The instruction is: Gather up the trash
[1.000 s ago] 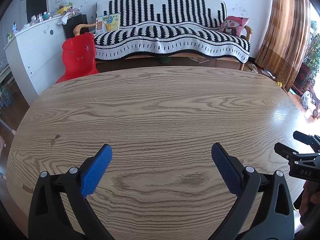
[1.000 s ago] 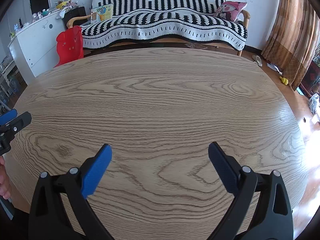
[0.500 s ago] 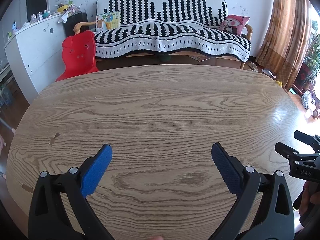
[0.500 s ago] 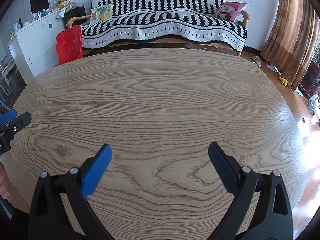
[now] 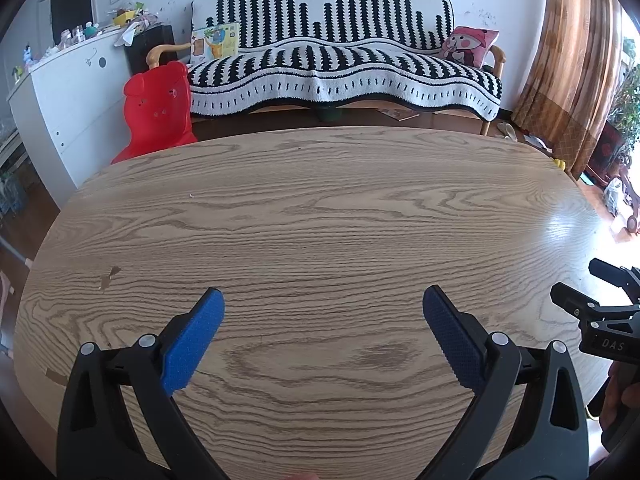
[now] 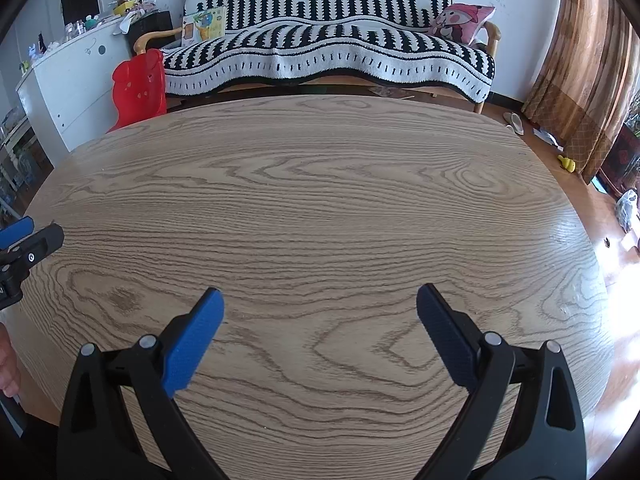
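Glossy wood-grain table [image 5: 320, 208]

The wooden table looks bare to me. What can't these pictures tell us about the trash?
- Table's near edge: both views, hidden under the left hand-held gripper and right hand-held gripper.
- Pale speck: left view, too small to identify.
- Floor under the sofa: both views, blocked by the tabletop.
- Any bin: outside both frames.

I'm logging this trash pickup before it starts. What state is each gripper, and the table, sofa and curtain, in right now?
left gripper: open, holding nothing, above the table.
right gripper: open, holding nothing, above the table.
wooden table: nothing standing on it, small chips in the surface near its left edge.
sofa: draped with a striped blanket.
curtain: hanging, gathered beside the sofa.
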`<act>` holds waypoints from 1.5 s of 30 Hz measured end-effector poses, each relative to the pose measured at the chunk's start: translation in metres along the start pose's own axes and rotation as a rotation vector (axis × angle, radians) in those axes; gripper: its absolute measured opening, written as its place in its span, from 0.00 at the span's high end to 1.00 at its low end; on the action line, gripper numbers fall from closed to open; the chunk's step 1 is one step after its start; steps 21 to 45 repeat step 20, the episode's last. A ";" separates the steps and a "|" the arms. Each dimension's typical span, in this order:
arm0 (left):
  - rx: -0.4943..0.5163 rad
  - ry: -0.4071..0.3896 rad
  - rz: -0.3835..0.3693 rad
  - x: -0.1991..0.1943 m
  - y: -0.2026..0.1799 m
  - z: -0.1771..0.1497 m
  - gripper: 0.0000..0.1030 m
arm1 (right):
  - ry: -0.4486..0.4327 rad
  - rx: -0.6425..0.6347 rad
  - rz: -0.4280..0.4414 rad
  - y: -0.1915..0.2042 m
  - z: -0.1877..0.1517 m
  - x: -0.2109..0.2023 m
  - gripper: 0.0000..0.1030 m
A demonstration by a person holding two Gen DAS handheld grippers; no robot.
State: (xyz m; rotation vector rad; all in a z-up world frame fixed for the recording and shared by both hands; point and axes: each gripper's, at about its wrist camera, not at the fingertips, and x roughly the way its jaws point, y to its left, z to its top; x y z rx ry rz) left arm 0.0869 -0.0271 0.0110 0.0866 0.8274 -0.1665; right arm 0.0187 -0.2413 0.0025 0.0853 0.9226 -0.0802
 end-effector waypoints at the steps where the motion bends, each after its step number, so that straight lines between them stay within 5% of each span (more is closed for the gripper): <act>1: 0.000 0.000 0.000 -0.001 0.000 0.001 0.06 | 0.000 -0.001 -0.001 0.001 0.000 0.000 0.09; 45: -0.014 0.025 0.005 0.004 0.007 0.003 0.06 | 0.002 -0.001 -0.002 -0.004 -0.001 0.002 0.09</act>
